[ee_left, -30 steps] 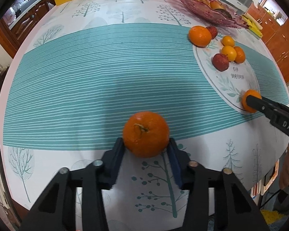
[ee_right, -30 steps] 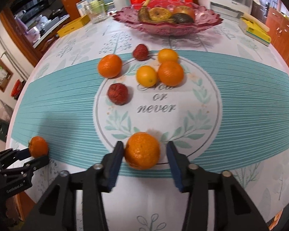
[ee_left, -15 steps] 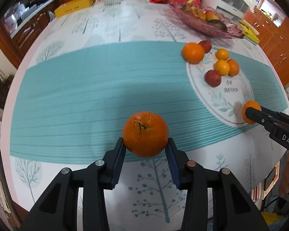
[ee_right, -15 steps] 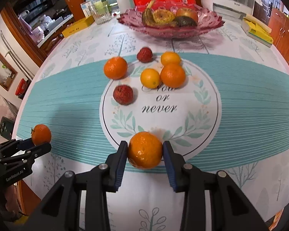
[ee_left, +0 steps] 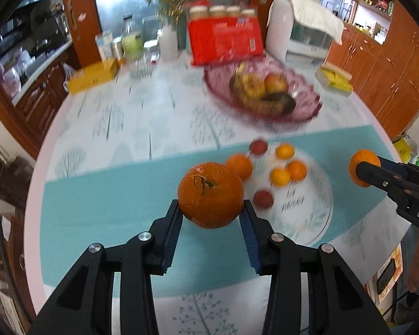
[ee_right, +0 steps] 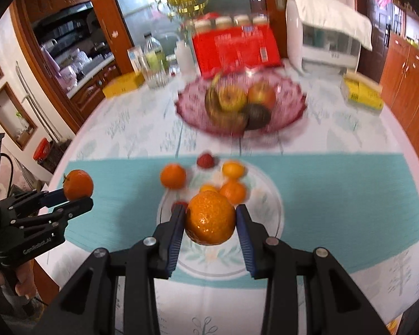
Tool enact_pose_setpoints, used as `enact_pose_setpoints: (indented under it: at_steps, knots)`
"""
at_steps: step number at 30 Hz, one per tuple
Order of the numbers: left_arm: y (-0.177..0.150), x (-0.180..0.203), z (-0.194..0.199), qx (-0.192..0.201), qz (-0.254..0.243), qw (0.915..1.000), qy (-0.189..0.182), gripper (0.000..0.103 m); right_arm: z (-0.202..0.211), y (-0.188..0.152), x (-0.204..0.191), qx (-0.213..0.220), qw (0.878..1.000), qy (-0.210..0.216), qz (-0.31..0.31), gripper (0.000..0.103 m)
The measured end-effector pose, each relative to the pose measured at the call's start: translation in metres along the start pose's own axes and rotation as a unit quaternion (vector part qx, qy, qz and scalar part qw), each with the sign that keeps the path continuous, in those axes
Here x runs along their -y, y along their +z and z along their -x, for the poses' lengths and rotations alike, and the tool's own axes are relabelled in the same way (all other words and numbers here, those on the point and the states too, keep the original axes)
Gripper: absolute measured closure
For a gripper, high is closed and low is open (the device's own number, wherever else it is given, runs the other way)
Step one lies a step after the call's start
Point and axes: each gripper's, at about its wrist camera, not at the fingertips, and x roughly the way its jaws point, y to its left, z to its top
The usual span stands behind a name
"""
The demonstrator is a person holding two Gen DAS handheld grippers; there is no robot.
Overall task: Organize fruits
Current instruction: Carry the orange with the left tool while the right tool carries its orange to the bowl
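The left gripper (ee_left: 211, 212), black with blue ribbed pads, is clamped on a large round orange with a dry green stem (ee_left: 211, 194), the pads pressing its two sides and the fruit held clear of the round table under its white-and-teal tree-print cloth (ee_left: 103, 201). The right gripper (ee_right: 210, 222), of the same make, is closed in the same way on a second round orange with pebbled peel (ee_right: 210, 218), which hangs over the white circular print in the middle of the cloth (ee_right: 268, 195). Each tool also shows in the other's camera: in the left wrist view the right one comes in from the right edge with its orange at the tip, and in the right wrist view the left one sits at the left edge, a hand (ee_right: 19, 284) wrapped round its handle. On the cloth beyond lie five smaller loose fruits (all rather blurred): an orange mandarin (ee_right: 173, 176) just outside the circle's left rim, a red lychee-like fruit (ee_right: 206, 159) at its far edge, a yellow-orange citrus (ee_right: 233, 169) beside that, another orange mandarin (ee_right: 233, 191) nearer, and a yellow one (ee_right: 208, 188) partly hidden behind the held orange. Farther back stands a scalloped pink glass fruit bowl (ee_right: 290, 109) holding bananas, apples and a dark fruit.
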Motion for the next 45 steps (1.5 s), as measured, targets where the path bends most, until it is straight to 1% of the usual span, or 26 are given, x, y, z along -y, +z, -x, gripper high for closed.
enact_pose_setpoints:
  at_steps: [4, 8, 13, 15, 18, 20, 22, 25, 29, 35, 39, 45]
  knots:
    - [0.033, 0.010, 0.010, 0.016, -0.006, 0.9999, 0.001, 0.063, 0.024, 0.031, 0.007, 0.026, 1.000, 0.001, 0.011, 0.066]
    - [0.074, 0.022, 0.025, 0.043, -0.013, 0.9990, 0.002, 0.063, 0.043, 0.065, 0.015, 0.050, 0.998, -0.006, 0.025, 0.066]
    - [0.127, 0.041, 0.040, 0.081, -0.033, 0.9960, 0.018, 0.062, 0.057, 0.115, 0.029, 0.083, 0.996, -0.010, 0.038, 0.066]
    - [0.146, 0.048, 0.040, 0.091, -0.038, 0.9949, 0.024, 0.062, 0.060, 0.136, 0.035, 0.096, 0.994, -0.016, 0.042, 0.066]
    - [0.172, 0.059, 0.033, 0.097, -0.042, 0.9938, 0.034, 0.062, 0.056, 0.162, 0.043, 0.106, 0.993, -0.020, 0.042, 0.066]
    - [0.185, 0.064, 0.024, 0.093, -0.045, 0.9938, 0.041, 0.062, 0.047, 0.179, 0.052, 0.108, 0.993, -0.026, 0.039, 0.066]
    - [0.196, 0.070, 0.010, 0.088, -0.045, 0.9940, 0.047, 0.062, 0.034, 0.195, 0.062, 0.102, 0.994, -0.028, 0.031, 0.066]
    - [0.210, 0.077, -0.021, 0.069, -0.038, 0.9952, 0.058, 0.062, 0.006, 0.209, 0.076, 0.083, 0.996, -0.036, 0.021, 0.066]
    - [0.213, 0.082, -0.060, 0.041, -0.023, 0.9972, 0.058, 0.062, -0.034, 0.213, 0.091, 0.049, 0.998, -0.041, 0.016, 0.066]
    - [0.212, 0.089, -0.111, 0.007, -0.012, 0.9980, 0.061, 0.062, -0.090, 0.202, 0.105, -0.001, 0.999, -0.034, 0.013, 0.066]
    - [0.210, 0.094, -0.147, -0.019, -0.006, 0.9979, 0.062, 0.062, -0.117, 0.195, 0.111, -0.026, 0.999, -0.025, 0.012, 0.065]
    - [0.208, 0.100, -0.183, -0.045, -0.006, 0.9971, 0.062, 0.062, -0.150, 0.186, 0.121, -0.053, 0.998, -0.024, 0.008, 0.065]
